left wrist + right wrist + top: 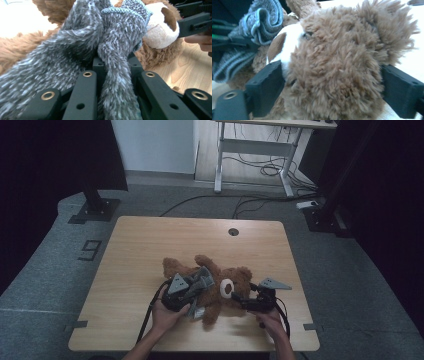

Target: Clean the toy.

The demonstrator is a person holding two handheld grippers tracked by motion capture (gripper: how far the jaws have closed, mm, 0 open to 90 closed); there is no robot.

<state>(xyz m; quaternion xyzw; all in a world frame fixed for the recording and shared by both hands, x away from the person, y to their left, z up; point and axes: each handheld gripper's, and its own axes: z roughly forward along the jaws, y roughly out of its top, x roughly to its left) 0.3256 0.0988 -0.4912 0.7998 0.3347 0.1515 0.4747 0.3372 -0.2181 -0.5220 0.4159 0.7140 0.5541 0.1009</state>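
Teddy bear [220,287] with grey scarf [202,281], near the table's [150,245] front edge.
Left gripper [113,82] clamps the scarf between its jaws; right gripper [332,82] grips the bear's head.

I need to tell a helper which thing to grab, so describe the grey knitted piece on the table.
On the wooden table lies a brown teddy bear. Draped over its body, pinched in the left gripper, is the grey fuzzy garment, the one soft thing that isn't brown.

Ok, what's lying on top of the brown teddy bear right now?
A fuzzy grey knitted garment lies bunched over the brown plush teddy bear, pinched by the left tongs. The bear's body beneath it is covered; its head shows.
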